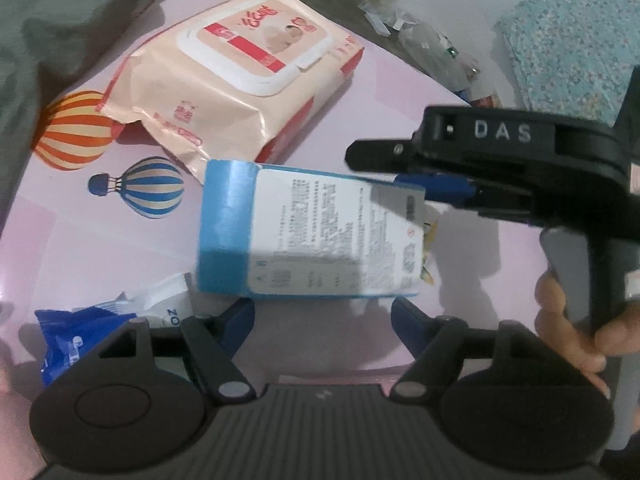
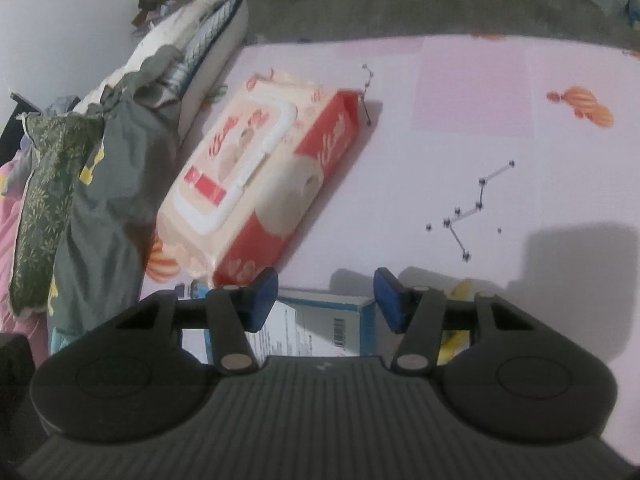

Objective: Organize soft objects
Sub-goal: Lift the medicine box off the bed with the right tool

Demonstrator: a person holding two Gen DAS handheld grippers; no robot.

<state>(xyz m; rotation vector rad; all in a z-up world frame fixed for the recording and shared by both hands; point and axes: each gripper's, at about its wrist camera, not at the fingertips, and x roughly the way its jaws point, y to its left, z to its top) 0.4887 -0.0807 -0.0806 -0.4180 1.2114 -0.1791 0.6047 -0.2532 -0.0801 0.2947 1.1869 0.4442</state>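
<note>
On a pink mat (image 1: pixel 80 248) printed with hot-air balloons lie three soft packs. The blue pack (image 1: pixel 308 236), white label side up with blue edges, sits near the middle of the mat, and a yellow item (image 1: pixel 427 240) peeks from under its right end. The peach pack (image 1: pixel 248 80) of wet wipes, with a white flip lid on top and red sides, lies just beyond it toward the mat's far edge, the two nearly touching at a corner. A small crumpled blue-and-white pouch (image 1: pixel 80 332) lies at the near left of the mat, beside the left gripper (image 1: pixel 322 316). That gripper hangs over the near edge of the blue pack with its jaws apart and nothing pressed between the blue pads; the pack lies just ahead of the tips. The right gripper (image 2: pixel 326 300) comes in from the right, held by a hand (image 1: pixel 576 328) on its grey handle; in the left wrist view its tips reach the blue pack's far right corner, and in its own view the jaws stand apart above that pack's end, clamped on nothing. Grey and patterned bedding (image 2: pixel 112 168) is heaped along the mat's left edge. Bare floor (image 2: pixel 440 4) lies beyond the far edge.
</note>
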